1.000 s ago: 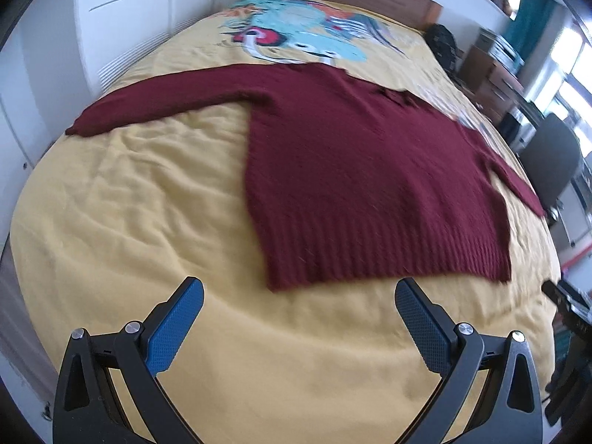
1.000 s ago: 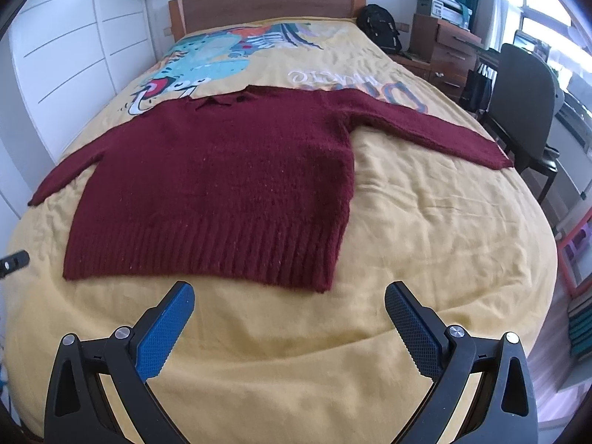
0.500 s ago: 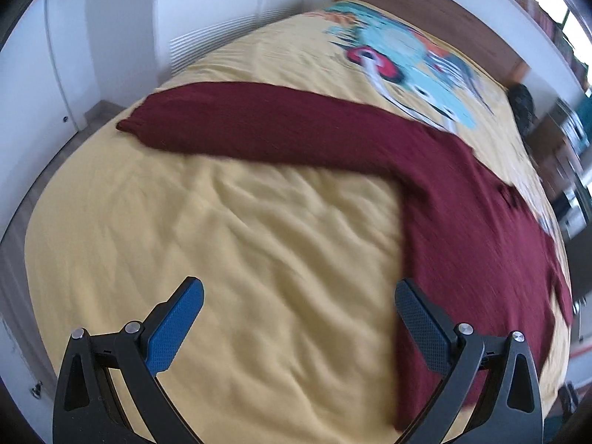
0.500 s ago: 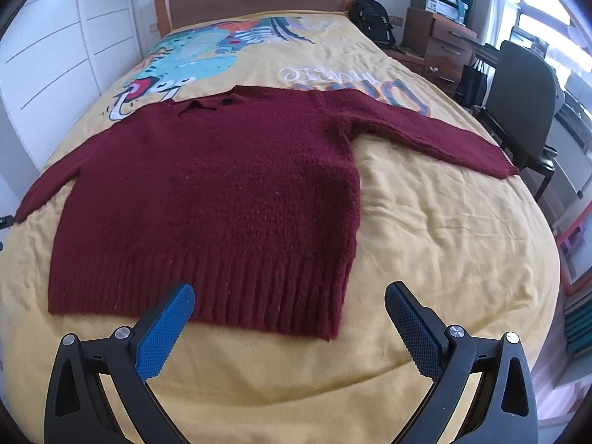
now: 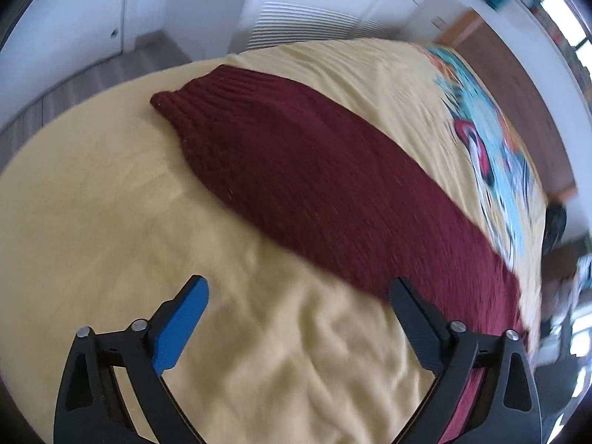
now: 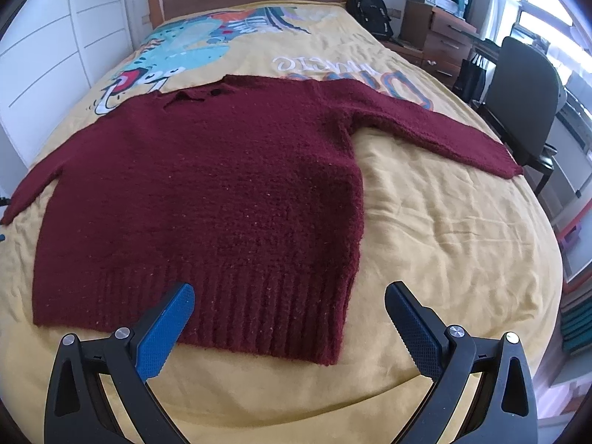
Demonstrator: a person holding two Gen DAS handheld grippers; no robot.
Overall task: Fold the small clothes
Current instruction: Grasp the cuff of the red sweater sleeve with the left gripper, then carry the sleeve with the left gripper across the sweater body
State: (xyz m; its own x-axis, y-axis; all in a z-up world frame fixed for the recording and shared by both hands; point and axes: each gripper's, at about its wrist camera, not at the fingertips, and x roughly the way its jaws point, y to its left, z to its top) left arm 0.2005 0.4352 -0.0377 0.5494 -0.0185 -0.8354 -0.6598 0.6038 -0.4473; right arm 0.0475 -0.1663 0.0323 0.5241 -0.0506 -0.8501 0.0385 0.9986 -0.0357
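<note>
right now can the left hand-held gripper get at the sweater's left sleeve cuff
Probably yes. The left hand-held gripper is open and empty, its jaws having just been closing a little, and only bare yellow bedspread lies between it and the maroon sleeve cuff.

Bedspread [image 6: 444,229] bare around sweater [image 6: 207,192]; office chair [image 6: 525,100] crowds right edge.

Maroon sweater [image 6: 207,199] flat on yellow bedspread [image 6: 444,244], open right claw [image 6: 288,318] above hem.
</note>
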